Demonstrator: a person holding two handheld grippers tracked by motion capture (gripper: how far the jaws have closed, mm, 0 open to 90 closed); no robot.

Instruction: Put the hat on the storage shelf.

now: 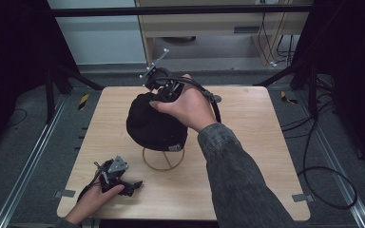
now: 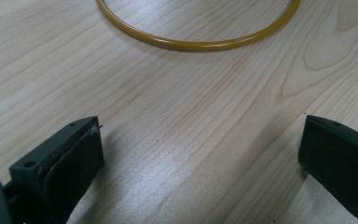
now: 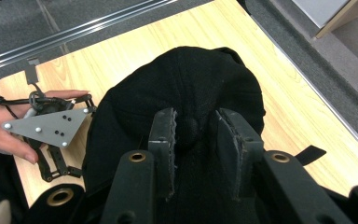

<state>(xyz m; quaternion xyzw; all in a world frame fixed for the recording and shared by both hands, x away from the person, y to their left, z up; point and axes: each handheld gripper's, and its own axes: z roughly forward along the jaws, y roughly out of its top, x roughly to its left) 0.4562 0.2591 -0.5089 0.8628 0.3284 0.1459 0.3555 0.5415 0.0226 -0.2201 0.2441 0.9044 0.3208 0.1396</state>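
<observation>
— Cap (image 1: 152,126) sat where?
— On a yellow wire stand (image 1: 164,159) at mid-desk (image 1: 247,142), right claw (image 1: 164,92) above its crown, jaws narrowed around the top button; whether they pinched it, I could not tell.
— And the left claw (image 1: 123,184)?
— Near the desk's front edge, jaws wide, holding nothing, pointing at the stand's ring.
</observation>
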